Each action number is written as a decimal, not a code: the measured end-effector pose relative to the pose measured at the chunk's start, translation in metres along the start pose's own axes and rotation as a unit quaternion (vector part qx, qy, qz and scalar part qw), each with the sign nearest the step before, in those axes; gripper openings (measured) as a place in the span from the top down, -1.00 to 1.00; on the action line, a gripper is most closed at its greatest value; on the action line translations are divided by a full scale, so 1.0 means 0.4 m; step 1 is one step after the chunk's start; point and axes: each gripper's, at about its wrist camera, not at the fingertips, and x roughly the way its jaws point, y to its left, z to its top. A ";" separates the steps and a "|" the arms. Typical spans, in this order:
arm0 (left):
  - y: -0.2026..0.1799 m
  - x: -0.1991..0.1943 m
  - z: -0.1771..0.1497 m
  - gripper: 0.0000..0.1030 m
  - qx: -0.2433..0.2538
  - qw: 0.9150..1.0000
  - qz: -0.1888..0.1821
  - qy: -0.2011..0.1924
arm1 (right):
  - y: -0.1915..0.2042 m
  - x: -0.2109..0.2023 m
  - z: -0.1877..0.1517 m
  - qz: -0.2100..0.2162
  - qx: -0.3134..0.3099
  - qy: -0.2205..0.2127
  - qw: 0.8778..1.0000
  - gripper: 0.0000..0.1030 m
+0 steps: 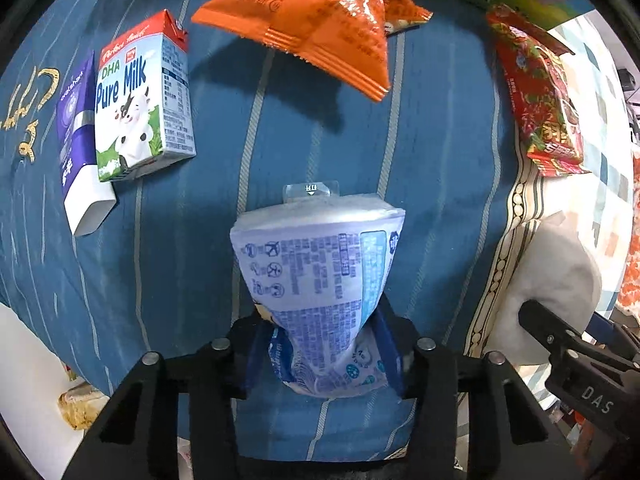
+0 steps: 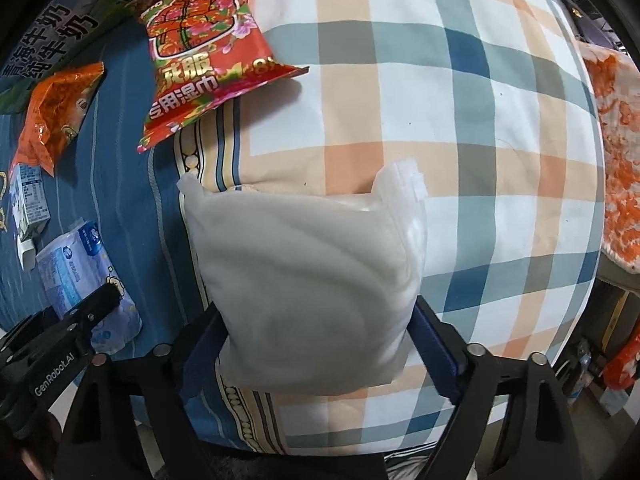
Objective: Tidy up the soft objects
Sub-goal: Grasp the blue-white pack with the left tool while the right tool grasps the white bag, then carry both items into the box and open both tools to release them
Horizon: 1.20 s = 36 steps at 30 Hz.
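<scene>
Tissues (image 1: 316, 280) pinched in my left gripper (image 1: 324, 356) over the blue sheet (image 1: 248, 128); white pouch (image 2: 308, 280) clamped in my right gripper (image 2: 316, 344) above the plaid pillow (image 2: 460, 120). Carry step, I judge; next, setting each beside the red pack (image 2: 200, 56).

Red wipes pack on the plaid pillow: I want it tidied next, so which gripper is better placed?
Neither is free, but right is nearer: its white pouch hangs over the plaid pillow by the red pack.
</scene>
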 end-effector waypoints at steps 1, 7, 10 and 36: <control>0.002 0.000 0.005 0.18 0.001 1.000 0.000 -0.002 | 0.003 0.000 -0.007 -0.004 -0.004 -0.004 1.000 -0.59; -0.025 -0.071 -0.016 0.26 0.025 0.999 0.013 -0.026 | -0.029 -0.045 -0.061 0.004 -0.005 -0.022 1.000 -0.33; -0.037 -0.126 -0.039 0.26 0.038 0.998 0.016 -0.044 | -0.052 -0.067 -0.080 0.018 -0.004 -0.029 0.999 -0.29; 0.045 -0.685 0.214 0.25 0.094 0.966 -0.062 -0.234 | 0.120 -0.681 0.102 0.096 -0.046 -0.231 0.967 -0.29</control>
